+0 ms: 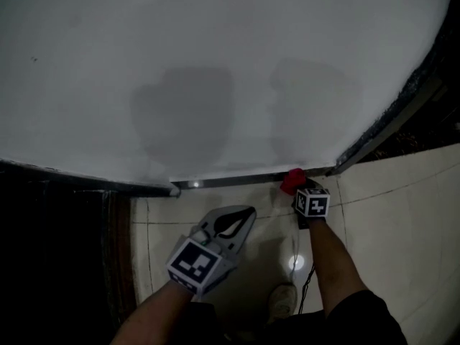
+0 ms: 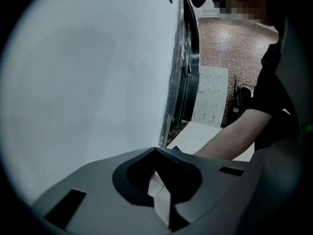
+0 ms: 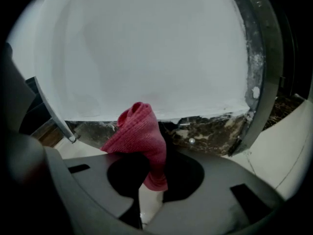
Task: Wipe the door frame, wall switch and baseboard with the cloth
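My right gripper (image 1: 297,187) is shut on a red cloth (image 3: 139,133), low down at the dark stone baseboard (image 3: 210,133) under the white wall (image 1: 215,63). In the head view the red cloth (image 1: 292,180) shows as a bunch touching the baseboard strip (image 1: 237,181). A grey metal door frame (image 3: 264,82) rises at the right of the wall. My left gripper (image 1: 241,218) hangs over the floor tiles, left of the right one, shut with nothing in it; its own view shows the left gripper (image 2: 156,153) with jaws closed, facing along the wall.
Cream floor tiles (image 1: 388,207) spread below the wall. A dark opening with a wooden edge (image 1: 65,250) lies at the left. The person's shoe (image 1: 282,300) stands on the tiles. A door frame (image 2: 183,58) and a white panel (image 2: 210,97) show along the wall.
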Motion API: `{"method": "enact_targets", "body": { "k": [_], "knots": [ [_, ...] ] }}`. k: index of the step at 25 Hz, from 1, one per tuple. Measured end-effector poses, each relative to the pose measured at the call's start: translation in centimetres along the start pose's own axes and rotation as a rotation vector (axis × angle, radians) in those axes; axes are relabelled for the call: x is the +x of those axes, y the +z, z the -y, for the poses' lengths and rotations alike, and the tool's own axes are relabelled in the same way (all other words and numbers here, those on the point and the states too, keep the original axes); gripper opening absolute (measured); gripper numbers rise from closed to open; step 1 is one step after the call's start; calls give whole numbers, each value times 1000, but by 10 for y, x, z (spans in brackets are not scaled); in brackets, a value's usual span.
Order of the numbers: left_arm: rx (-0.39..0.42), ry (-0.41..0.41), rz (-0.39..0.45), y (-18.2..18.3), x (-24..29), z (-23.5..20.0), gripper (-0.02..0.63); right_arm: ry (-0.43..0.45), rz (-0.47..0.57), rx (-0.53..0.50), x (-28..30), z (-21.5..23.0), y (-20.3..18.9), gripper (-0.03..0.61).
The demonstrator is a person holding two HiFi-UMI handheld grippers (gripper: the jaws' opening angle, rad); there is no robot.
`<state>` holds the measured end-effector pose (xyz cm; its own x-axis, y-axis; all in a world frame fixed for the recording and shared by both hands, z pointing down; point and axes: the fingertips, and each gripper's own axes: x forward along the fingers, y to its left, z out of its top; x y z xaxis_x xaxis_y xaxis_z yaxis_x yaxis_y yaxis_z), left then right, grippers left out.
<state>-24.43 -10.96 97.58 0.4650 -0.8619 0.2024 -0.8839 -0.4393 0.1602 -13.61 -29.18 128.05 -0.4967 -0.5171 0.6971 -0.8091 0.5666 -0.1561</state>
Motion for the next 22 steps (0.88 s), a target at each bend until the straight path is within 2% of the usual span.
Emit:
{"method": "enact_targets", "body": {
  "k": [22],
  "knots": [
    [-12, 1, -48, -17, 4, -11, -8, -233, 40, 97, -36, 94, 1, 57]
  ]
}}
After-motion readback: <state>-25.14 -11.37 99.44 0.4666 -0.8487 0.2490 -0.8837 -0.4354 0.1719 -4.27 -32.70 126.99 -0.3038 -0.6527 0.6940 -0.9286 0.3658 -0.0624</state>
